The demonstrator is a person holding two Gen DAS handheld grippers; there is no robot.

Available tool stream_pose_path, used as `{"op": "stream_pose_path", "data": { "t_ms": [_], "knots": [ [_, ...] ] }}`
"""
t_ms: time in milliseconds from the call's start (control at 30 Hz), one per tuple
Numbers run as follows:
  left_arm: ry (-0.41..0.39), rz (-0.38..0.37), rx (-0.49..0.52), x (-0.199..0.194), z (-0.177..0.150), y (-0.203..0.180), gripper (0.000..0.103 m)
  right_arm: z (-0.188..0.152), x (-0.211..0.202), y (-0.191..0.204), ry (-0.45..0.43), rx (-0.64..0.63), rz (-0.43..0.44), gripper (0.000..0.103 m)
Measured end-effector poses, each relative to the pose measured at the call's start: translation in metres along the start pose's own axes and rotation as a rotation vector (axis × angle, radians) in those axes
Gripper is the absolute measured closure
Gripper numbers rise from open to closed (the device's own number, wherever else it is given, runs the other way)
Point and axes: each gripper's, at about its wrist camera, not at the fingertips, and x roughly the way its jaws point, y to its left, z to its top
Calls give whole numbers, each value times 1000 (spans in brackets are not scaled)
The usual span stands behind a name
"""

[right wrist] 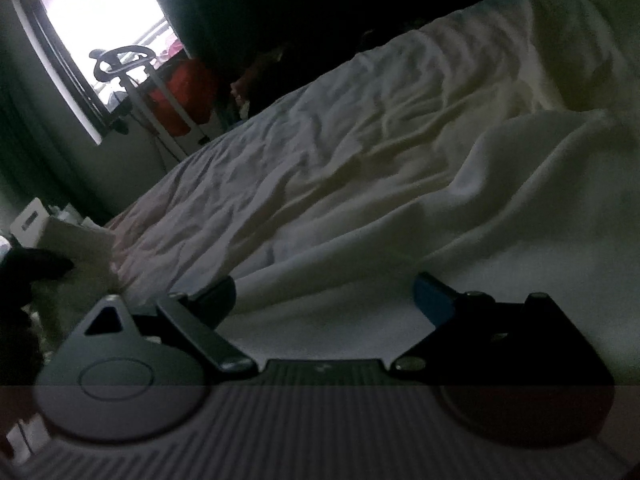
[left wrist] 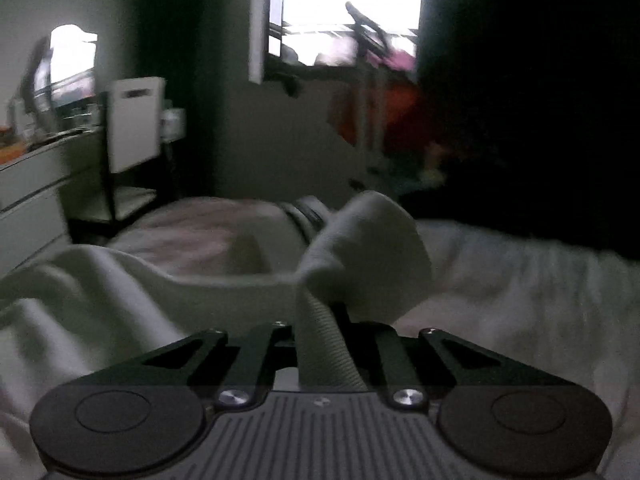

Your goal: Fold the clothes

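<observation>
Dim bedroom, pale garment [left wrist: 120, 280] spread over a rumpled bed sheet [right wrist: 320, 128]. In the left wrist view, left gripper [left wrist: 320, 320] clenched on a ribbed edge [left wrist: 328, 352] of that garment, probably a cuff or hem, the strip running straight back between the fingers toward six o'clock and the bunched cloth [left wrist: 368, 248] rising out ahead at twelve. Rest of the garment trailing from the pinch out toward nine and ten o'clock, low and slack across the bed (frame blurred, so exact folds unreadable). In the right wrist view, right gripper [right wrist: 324, 292] released, fingers [right wrist: 434, 300] splayed wide with nothing pinched, smooth pale cloth [right wrist: 500, 200] lying directly between and beyond them, from twelve round to two o'clock. Long axis of the garment seemingly from the left pinch across toward the right tool, though no single view shows both ends. Judged step: one edge secured, the second not yet taken. Right tool nearer the free part, so next move likely a short push forward and down at twelve o'clock to close on that cloth. Risk: catching the sheet along with it, both pale and hard to separate here. Window [right wrist: 100, 20] and exercise bike [right wrist: 120, 60] well apart, at eleven o'clock.
</observation>
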Motion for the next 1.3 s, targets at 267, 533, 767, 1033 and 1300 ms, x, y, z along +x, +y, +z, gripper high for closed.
{"op": "stream_pose_path", "data": {
  "t_ms": [267,533,767,1033,1300],
  "knots": [
    [-6,301,-33,-3,19,122,90,-5,0,14,12,-54,-7,6],
    [100,141,-73,-13,7,173,48,-7,-2,25,0,-101,42,6],
    [-49,68,141,-98,-4,124,15,-9,-13,34,-19,-128,85,6],
    [-51,-130,85,-216,-48,77,14,-14,-29,47,-34,-192,132,6],
    [-56,-188,38,-249,-69,65,14,-28,-41,60,-50,-277,189,6]
  ]
}}
